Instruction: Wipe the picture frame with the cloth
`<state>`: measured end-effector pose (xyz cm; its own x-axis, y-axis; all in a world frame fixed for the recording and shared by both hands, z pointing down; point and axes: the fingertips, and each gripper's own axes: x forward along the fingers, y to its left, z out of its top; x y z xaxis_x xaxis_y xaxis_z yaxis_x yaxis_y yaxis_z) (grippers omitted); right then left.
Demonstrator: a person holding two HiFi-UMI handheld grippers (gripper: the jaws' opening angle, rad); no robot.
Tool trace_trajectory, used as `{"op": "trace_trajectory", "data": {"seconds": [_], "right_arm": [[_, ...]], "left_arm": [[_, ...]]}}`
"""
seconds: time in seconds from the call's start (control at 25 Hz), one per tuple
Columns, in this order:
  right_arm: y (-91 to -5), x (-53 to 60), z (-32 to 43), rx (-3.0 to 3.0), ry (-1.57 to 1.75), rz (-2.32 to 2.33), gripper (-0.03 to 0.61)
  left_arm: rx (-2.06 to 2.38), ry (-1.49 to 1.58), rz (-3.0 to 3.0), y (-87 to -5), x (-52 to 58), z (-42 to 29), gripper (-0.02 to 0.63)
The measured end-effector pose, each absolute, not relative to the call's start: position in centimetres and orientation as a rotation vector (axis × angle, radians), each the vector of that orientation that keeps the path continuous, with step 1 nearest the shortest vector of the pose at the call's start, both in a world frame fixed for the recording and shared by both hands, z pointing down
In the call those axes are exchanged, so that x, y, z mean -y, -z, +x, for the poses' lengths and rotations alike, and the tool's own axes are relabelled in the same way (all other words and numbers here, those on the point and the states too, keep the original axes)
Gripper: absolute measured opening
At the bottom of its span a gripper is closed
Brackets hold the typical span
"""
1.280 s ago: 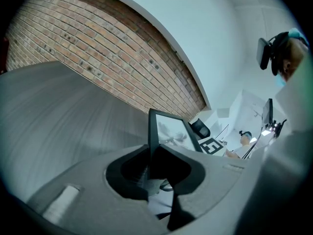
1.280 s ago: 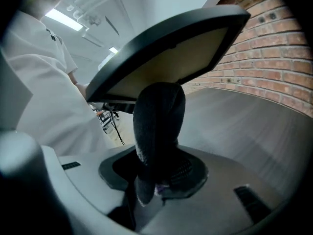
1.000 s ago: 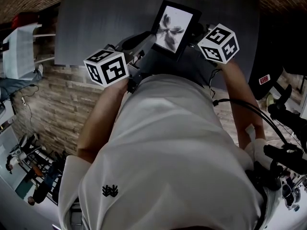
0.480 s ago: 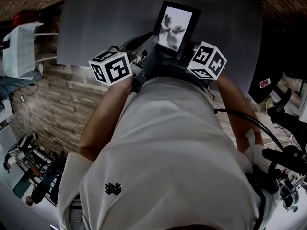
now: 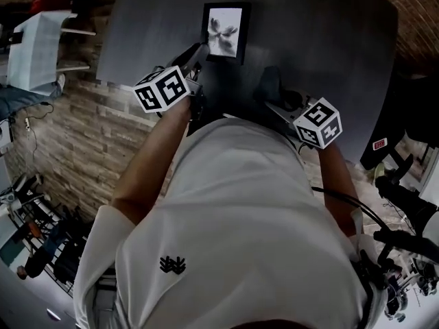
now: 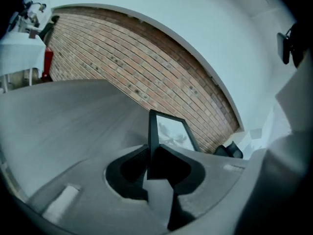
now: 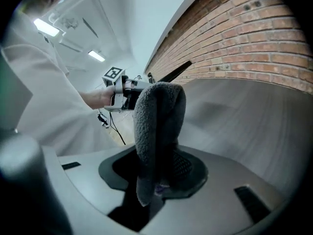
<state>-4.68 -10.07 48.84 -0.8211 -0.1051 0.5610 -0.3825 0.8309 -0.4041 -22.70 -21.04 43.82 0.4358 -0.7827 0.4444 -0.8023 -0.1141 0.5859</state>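
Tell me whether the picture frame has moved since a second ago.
Yes. Held by the left gripper, the picture frame has shifted leftward over the grey table, nearer its left edge in the head view.

At the head view's upper centre the picture frame [image 5: 222, 33] stood over the table [image 5: 329, 40], its left edge in the left gripper [image 5: 197, 52]. The cloth [image 5: 269, 85], in the right gripper [image 5: 277, 99], lay lower right.

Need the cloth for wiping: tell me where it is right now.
In the head view, the grey cloth is clamped in the right gripper over the dark table, right of the picture frame.
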Motion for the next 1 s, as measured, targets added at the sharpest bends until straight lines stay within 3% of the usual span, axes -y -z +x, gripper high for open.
{"op": "trace_trajectory", "data": {"seconds": [0.56, 1.0], "right_arm": [[-45.9, 11.7, -16.5, 2.402, -0.695, 0.593, 0.14], [-45.1, 9.6, -21.0, 2.325, -0.698, 0.711, 0.14]], "left_arm": [[1.651, -0.078, 1.528, -54.1, 22.5, -49.3, 0.077], [1.642, -0.191, 1.488, -59.8, 23.1, -53.6, 0.08]]}}
